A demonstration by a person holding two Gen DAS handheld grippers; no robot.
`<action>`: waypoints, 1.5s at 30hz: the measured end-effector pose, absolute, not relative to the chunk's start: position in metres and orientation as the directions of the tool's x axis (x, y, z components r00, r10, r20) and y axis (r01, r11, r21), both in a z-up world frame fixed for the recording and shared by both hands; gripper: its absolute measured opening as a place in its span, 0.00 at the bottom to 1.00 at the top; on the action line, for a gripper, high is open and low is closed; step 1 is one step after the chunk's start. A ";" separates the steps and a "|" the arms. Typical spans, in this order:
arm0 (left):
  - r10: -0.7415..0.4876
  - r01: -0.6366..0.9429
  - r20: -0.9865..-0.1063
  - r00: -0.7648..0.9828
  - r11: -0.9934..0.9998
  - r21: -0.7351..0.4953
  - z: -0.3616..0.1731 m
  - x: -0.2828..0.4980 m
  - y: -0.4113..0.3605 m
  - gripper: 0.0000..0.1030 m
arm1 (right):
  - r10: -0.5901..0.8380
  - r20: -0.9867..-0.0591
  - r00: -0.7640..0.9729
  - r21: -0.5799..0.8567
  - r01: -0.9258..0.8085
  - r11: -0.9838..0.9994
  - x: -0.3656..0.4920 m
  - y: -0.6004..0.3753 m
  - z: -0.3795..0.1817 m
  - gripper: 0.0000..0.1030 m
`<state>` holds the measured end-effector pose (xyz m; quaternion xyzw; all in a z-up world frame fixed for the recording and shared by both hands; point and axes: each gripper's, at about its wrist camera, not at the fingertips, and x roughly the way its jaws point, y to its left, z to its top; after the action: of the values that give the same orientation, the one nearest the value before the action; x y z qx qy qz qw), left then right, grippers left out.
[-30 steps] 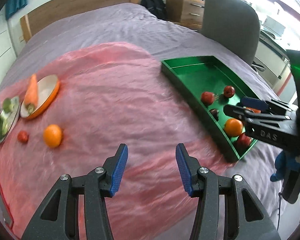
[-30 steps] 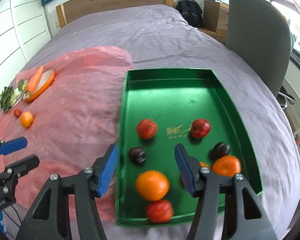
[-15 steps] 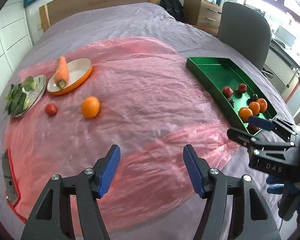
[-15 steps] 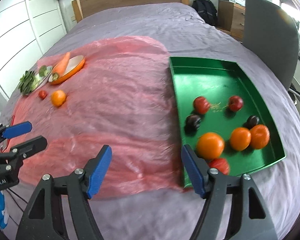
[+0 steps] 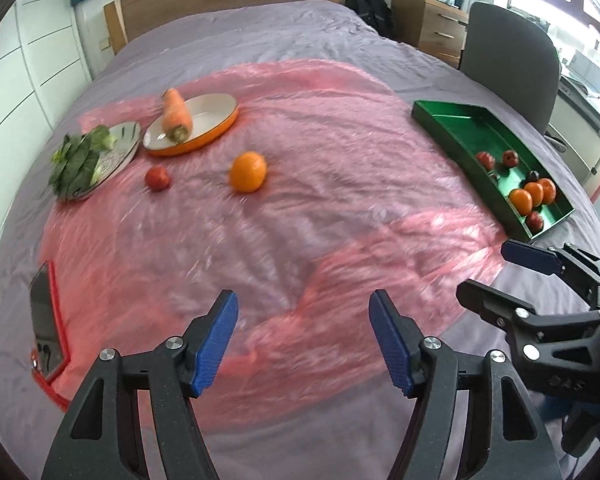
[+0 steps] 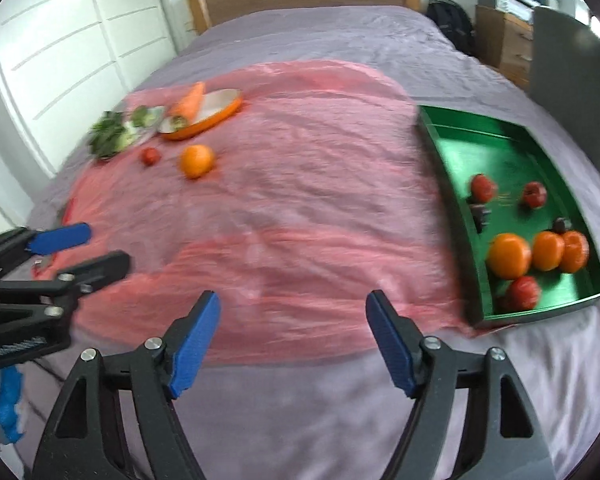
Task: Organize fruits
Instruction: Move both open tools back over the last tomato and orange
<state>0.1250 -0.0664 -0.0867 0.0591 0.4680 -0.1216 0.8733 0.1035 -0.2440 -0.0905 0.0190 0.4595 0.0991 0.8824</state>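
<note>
A green tray (image 5: 452, 126) (image 6: 456, 184) lies at the right on the bed and holds several oranges (image 6: 509, 255), red fruits and dark plums. A loose orange (image 5: 248, 172) (image 6: 196, 161) and a small red fruit (image 5: 157, 178) (image 6: 150, 156) lie on the pink plastic sheet (image 5: 300, 184) at the left. My left gripper (image 5: 304, 344) is open and empty over the near sheet; it also shows in the right wrist view (image 6: 80, 252). My right gripper (image 6: 292, 344) is open and empty near the bed's front edge; it also shows in the left wrist view (image 5: 496, 276).
An orange-rimmed dish (image 5: 216, 120) holds a carrot (image 5: 175, 114). A metal plate (image 5: 120, 148) holds leafy greens (image 5: 76, 164). A phone in a red case (image 5: 46, 320) lies near left. A grey chair (image 5: 508, 60), a wooden dresser and a headboard stand behind.
Both grippers have drawn back from the tray toward the bed's near edge and turned left. Both have opened wider. The fruits have not moved.
</note>
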 end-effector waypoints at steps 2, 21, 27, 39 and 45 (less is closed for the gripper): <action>-0.139 0.247 -0.836 0.531 0.969 -0.004 -0.092 0.124 -0.056 0.61 | 0.222 -0.807 0.547 0.138 -0.190 0.972 0.099 -0.231 -0.091 1.00; -0.049 0.067 -0.847 0.529 0.998 -0.016 -0.117 0.139 0.045 0.60 | 0.250 -0.820 0.515 0.097 -0.305 0.947 0.123 -0.154 -0.099 1.00; -0.033 0.044 -0.842 0.538 0.999 -0.011 -0.118 0.160 0.062 0.60 | 0.269 -0.815 0.513 0.100 -0.333 0.938 0.143 -0.137 -0.103 1.00; -0.003 0.037 -0.830 0.558 0.999 0.021 -0.123 0.213 0.071 0.60 | 0.299 -0.798 0.524 0.123 -0.344 0.931 0.192 -0.120 -0.111 1.00; 0.010 0.032 -0.821 0.572 0.999 0.035 -0.126 0.242 0.075 0.60 | 0.304 -0.786 0.538 0.128 -0.340 0.932 0.219 -0.114 -0.113 1.00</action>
<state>0.2423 0.0746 -0.1255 0.0226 0.4628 -0.0060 0.8861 0.2188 -0.1139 -0.1135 -0.0203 0.4439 0.1837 0.8768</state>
